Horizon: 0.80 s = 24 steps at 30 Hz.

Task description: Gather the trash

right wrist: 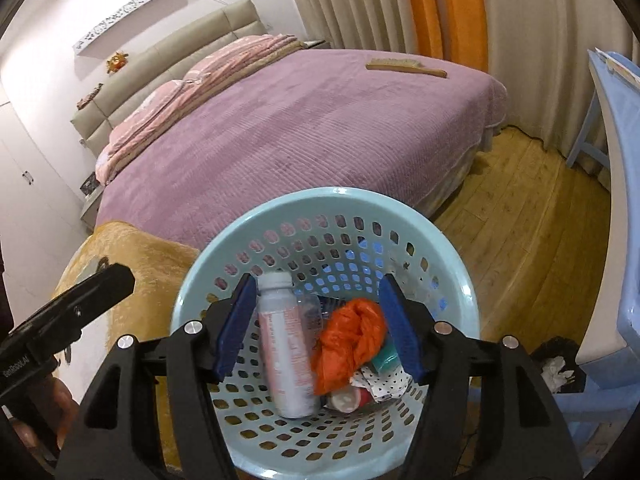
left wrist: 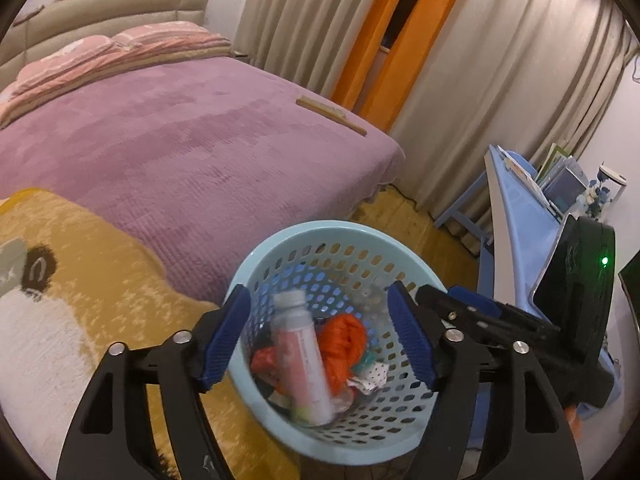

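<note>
A light blue perforated basket [left wrist: 280,240] [right wrist: 224,248] stands on the floor by the bed. In it lie a pink and white bottle [left wrist: 306,356] [right wrist: 286,348], a crumpled orange plastic bag [left wrist: 346,338] [right wrist: 352,340], a dotted paper scrap [left wrist: 374,376] [right wrist: 384,384] and other small trash. My left gripper [left wrist: 320,336] hovers open over the basket, nothing between its blue pads. My right gripper [right wrist: 318,328] is open and empty above the same basket. The right gripper's body also shows in the left wrist view [left wrist: 520,320].
A bed with a purple cover [left wrist: 180,140] [right wrist: 300,128] has a wooden brush [left wrist: 332,114] [right wrist: 406,66] near its far edge. A yellow plush rug [left wrist: 100,280] lies at left. A blue desk [left wrist: 528,216] [right wrist: 624,160] stands at right, with a black bin [right wrist: 560,364] below it.
</note>
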{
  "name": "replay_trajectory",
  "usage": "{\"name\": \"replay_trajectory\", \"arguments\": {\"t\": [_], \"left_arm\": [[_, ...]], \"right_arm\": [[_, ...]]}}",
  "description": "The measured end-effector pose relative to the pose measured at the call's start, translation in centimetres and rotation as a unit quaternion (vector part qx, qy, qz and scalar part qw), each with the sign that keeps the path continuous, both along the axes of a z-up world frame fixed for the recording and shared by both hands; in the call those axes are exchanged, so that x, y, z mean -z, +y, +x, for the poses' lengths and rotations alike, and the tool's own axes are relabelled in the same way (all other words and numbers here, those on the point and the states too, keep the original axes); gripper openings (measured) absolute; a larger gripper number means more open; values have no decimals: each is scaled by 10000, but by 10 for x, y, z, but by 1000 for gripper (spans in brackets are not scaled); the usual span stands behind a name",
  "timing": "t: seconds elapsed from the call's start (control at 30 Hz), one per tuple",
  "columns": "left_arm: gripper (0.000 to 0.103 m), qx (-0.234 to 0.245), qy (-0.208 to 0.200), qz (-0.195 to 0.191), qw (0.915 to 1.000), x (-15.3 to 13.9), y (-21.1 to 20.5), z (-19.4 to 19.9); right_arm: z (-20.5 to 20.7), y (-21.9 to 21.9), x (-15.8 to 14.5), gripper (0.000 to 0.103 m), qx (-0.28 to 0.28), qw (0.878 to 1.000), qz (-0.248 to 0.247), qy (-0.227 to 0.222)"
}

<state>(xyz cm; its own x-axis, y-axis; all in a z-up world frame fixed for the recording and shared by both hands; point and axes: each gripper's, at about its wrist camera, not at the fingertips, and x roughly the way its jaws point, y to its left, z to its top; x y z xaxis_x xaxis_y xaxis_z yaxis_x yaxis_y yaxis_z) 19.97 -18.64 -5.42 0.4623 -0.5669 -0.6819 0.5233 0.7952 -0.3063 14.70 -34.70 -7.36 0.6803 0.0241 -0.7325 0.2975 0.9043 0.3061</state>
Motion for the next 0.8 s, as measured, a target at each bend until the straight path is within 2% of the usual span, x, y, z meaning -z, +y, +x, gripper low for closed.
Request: {"name": "replay_trajectory", "arguments": {"t": [0.1, 0.23, 0.37, 0.5, 0.6, 0.8], "left_arm": [[73, -52, -122, 53, 9999, -3, 12, -12], [79, -186, -291, 94, 9994, -8, 29, -25], [86, -500, -590, 182, 9968, -15, 50, -42], [88, -728, -805, 243, 9938, -18, 73, -56], [89, -971, -1016, 300, 9896, -18, 86, -67], [91, -1504, -1619, 631, 9733, -11, 104, -85]], "right_arm": [[-8, 10, -10, 60, -104, 9997, -84, -189], [-18, 25, -26, 60, -249, 9982, -151, -518], [-29, 42, -44, 60, -313, 9953, -328, -857], [-44, 57, -56, 67, -284, 9914, -512, -1171], [-52, 66, -61, 76, -232, 9889, -666, -1304], [-67, 94, -65, 77, -300, 9818, -1126, -1501]]}}
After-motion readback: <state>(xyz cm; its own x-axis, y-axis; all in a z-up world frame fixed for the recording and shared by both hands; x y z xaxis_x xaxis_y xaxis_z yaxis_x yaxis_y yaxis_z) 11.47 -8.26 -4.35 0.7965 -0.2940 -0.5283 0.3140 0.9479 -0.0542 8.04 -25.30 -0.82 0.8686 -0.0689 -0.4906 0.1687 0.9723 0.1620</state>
